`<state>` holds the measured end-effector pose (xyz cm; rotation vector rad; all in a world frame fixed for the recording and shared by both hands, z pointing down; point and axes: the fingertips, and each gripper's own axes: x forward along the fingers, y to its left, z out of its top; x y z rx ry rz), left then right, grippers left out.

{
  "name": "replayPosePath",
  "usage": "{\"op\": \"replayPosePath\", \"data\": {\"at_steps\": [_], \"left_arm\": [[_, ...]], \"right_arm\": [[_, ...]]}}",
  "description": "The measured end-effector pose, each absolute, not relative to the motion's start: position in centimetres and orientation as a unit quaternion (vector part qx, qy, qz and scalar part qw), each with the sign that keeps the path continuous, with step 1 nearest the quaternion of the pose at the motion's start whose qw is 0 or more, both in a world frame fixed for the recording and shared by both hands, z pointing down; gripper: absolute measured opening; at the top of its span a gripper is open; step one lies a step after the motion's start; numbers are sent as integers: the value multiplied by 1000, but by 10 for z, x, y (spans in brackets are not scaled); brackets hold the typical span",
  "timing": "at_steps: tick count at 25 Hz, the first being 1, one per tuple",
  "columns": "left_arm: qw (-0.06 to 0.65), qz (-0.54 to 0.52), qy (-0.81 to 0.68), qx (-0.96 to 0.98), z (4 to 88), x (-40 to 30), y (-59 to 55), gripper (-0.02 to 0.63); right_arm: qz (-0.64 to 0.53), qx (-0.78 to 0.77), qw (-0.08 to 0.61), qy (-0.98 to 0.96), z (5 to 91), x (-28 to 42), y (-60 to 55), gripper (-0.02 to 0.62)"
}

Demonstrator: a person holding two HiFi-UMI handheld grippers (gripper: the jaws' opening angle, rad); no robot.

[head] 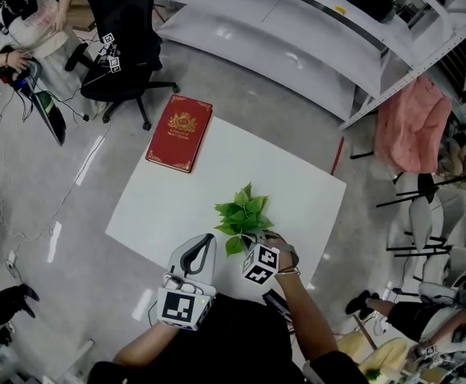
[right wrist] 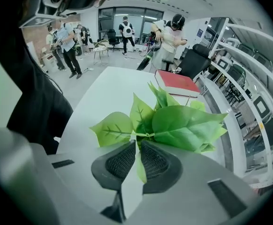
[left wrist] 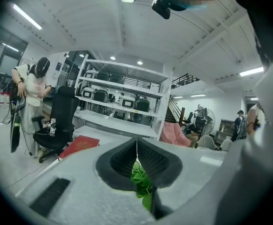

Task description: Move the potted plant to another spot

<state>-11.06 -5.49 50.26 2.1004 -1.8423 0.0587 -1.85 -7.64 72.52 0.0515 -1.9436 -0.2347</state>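
Observation:
The potted plant (head: 243,214) stands near the front edge of the white table (head: 177,206); only its green leaves show, the pot is hidden. My right gripper (head: 253,238) is at the plant's near side. In the right gripper view the right gripper (right wrist: 137,144) has its jaws closed to a thin gap at the base of the plant (right wrist: 174,123), with a leaf caught between them. My left gripper (head: 208,238) sits just left of the plant, shut and empty. In the left gripper view the left gripper (left wrist: 137,146) has its jaws meeting, with plant leaves (left wrist: 141,179) behind.
A red book (head: 179,132) lies at the table's far left corner. A black office chair (head: 125,38) stands beyond it, white shelving (head: 297,30) runs along the back, and a pink cloth (head: 413,122) hangs at the right. People stand around the room.

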Motion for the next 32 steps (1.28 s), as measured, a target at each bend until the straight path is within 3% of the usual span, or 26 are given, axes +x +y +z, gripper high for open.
{"op": "replayPosePath", "data": {"at_steps": [32], "left_arm": [[180,18,-650,738,504,-130,-32,18]], "right_arm": [[-135,20,592,-795,739,-22,-65,14]]}}
